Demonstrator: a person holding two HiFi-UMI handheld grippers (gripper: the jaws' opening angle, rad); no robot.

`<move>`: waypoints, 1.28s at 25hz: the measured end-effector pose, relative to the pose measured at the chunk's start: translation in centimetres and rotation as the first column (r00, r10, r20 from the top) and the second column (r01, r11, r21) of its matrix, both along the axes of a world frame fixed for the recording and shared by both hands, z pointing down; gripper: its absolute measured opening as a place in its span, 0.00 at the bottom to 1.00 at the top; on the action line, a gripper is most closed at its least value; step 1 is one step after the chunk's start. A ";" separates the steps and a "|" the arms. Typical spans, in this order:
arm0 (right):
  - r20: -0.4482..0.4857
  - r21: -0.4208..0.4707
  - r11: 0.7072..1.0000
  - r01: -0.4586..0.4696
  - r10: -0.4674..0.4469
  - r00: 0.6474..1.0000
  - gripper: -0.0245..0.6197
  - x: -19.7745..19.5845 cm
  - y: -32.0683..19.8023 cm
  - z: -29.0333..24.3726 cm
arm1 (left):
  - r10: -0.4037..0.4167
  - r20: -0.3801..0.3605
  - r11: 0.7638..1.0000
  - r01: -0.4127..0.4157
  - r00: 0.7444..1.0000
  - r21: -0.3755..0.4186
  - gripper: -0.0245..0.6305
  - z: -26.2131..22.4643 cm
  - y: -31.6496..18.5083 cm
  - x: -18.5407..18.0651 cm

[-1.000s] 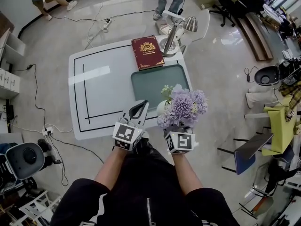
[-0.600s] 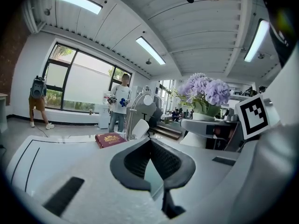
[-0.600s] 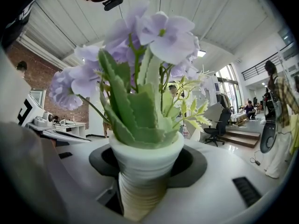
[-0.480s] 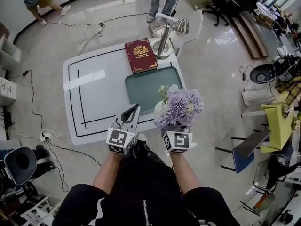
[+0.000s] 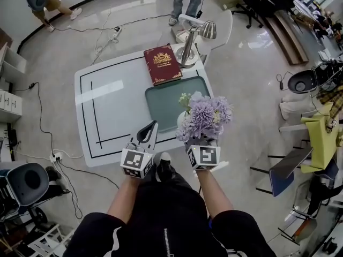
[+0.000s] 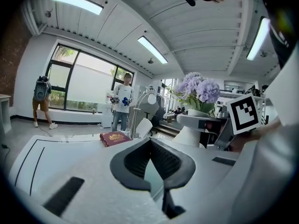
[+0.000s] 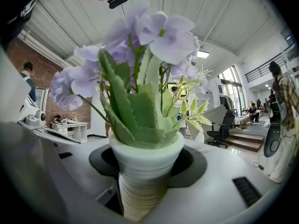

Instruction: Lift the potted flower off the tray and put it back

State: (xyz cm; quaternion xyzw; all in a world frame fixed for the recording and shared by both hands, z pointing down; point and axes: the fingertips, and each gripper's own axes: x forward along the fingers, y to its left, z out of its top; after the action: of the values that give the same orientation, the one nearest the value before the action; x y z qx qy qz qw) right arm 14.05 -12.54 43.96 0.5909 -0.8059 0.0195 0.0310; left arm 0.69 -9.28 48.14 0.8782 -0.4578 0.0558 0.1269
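Right tool point(image 7: 145, 158): clenched on the ribbed white pot of the potted flower point(image 7: 140, 125), one dark pad on each side of its narrow lower part.
Potted flower in the head view point(image 5: 204, 118): upright in the right tool point(image 5: 200, 140), lifted clear of the tray point(image 5: 165, 98); over the tray's near right corner; purple blooms and green leaves hiding most of the pot.
Left tool point(image 6: 150, 140): clenched shut on nothing, curved dark pads meeting at the tips.
Left tool in the head view point(image 5: 154, 123): just left of the flower, over the near edge of the table point(image 5: 112, 111).
Tray: grey-green, bare, flat on the right half of the white table.
Book point(image 5: 162, 63): dark red with gold print, flat on the table just beyond the tray's far edge.
Lamp point(image 5: 196, 35): silver, at the table's far right corner, just beside the book.
Marker cubes point(image 5: 135, 162): one on each tool, close to the person's hands.
Floor point(image 5: 246, 90): pale, glossy, cables trailing across it; two people standing beyond the table.
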 end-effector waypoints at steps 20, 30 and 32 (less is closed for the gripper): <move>0.002 0.011 0.998 0.063 -0.063 0.998 0.41 -3.9 -9.3 1.5 | -0.133 0.063 0.988 0.137 0.989 -0.070 0.04 2.6 0.1 -7.4; -0.018 -0.032 0.995 0.099 -0.100 0.995 0.41 -5.5 -12.2 5.0 | -0.180 0.100 0.976 0.190 0.979 -0.103 0.04 4.0 -0.1 -10.1; -0.023 -0.043 0.994 0.104 -0.105 0.994 0.41 -5.8 -12.6 5.9 | -0.184 0.107 0.974 0.196 0.977 -0.113 0.04 4.5 -0.1 -10.6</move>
State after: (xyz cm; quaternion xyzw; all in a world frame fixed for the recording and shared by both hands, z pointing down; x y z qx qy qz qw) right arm 8.26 -25.15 49.88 0.5473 -0.8347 0.0273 0.0543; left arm -9.93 -9.34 52.66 0.8171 -0.5410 0.1136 0.1634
